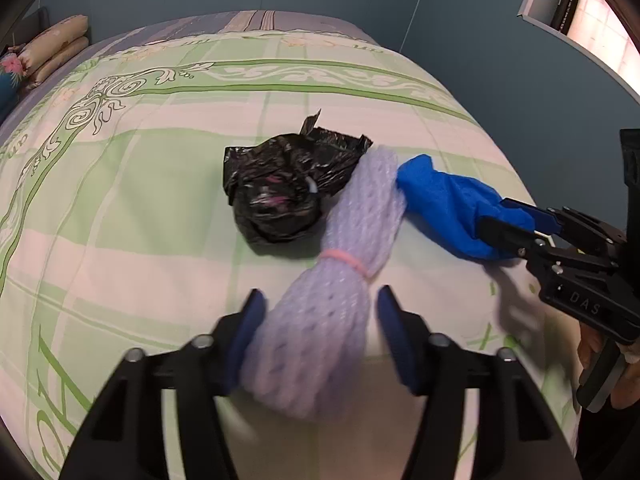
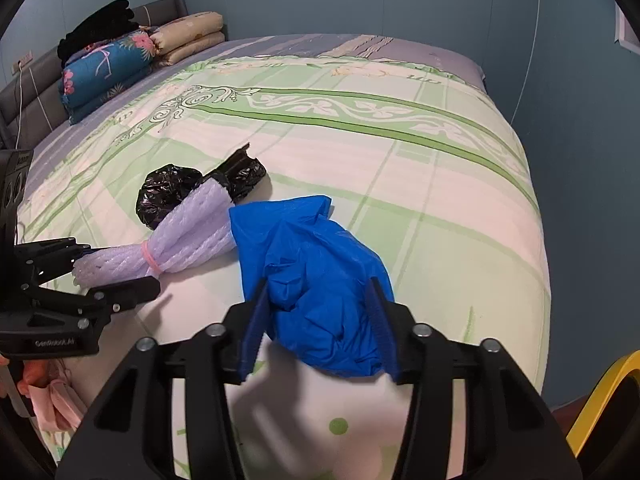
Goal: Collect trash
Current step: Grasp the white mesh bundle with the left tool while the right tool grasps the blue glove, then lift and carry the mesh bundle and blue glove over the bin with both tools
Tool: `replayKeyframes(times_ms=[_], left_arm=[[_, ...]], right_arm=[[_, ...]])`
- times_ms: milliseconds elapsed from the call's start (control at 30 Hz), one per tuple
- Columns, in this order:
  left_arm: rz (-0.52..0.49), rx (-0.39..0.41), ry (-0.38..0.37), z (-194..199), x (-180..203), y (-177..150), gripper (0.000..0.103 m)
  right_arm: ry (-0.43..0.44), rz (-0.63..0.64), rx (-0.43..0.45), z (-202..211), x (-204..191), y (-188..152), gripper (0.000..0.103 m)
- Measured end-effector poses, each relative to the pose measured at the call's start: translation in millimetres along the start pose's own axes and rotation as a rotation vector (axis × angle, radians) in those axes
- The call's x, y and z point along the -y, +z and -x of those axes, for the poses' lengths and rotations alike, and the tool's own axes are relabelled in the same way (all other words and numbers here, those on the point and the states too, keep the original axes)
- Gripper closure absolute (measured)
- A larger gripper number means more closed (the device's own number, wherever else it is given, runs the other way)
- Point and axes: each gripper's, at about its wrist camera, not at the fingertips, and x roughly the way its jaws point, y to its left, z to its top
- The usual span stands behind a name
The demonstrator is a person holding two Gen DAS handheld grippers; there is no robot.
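left claw (image 1: 318, 300) ajar astride foam net (image 1: 360, 216), "das" right claw (image 1: 504, 218) tight on blue bag (image 1: 440, 192)

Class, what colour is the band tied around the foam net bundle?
Pink band on the foam net bundle, clearest in the left wrist view.

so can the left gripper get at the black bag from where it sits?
Probably not directly: the foam net bundle lies between the left gripper jaws, and the black bag sits beyond, touching it.
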Motion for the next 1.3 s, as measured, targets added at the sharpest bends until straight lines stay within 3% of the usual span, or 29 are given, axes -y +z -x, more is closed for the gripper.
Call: replayKeyframes(times_ms=[233,400,933,1300], left_arm=[[0.006,0.024,-0.015,4,2,-1,0.067],[0.011,0.035,-0.042,9,1,-2,0.070],[-0.007,0.099,-0.148,35,22,-13,0.072],[-0.012,0.145,-0.234,56,55,-22,0.072]], right_arm=[[-0.027,0.008,0.019,4,2,-1,0.083],[-0.033,-0.001,0.047,12,6,0,0.088],[-0.045,-0.050,0.148,62,21,-6,0.090],[-0.043,-0.155,0.277,131,48,-12,0.090]])
